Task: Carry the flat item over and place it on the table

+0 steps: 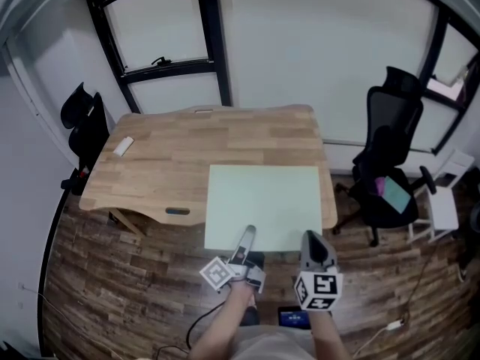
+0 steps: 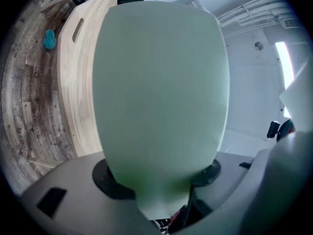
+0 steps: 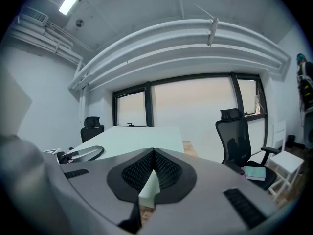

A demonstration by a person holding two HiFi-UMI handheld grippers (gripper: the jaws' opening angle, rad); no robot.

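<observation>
A pale green flat board lies level over the near right part of the wooden table. Its near edge hangs past the table's front edge, and I cannot tell whether it rests on the wood. My left gripper is shut on that near edge. My right gripper pinches the same edge further right. In the left gripper view the board fills the picture and runs down between the dark pads. In the right gripper view a thin sliver of board edge sits between the closed ribbed pads.
A black office chair with a teal item on its seat stands right of the table, with a white stool beyond it. Another black chair is at the left. A small white object lies on the table's left part. Windows line the far wall.
</observation>
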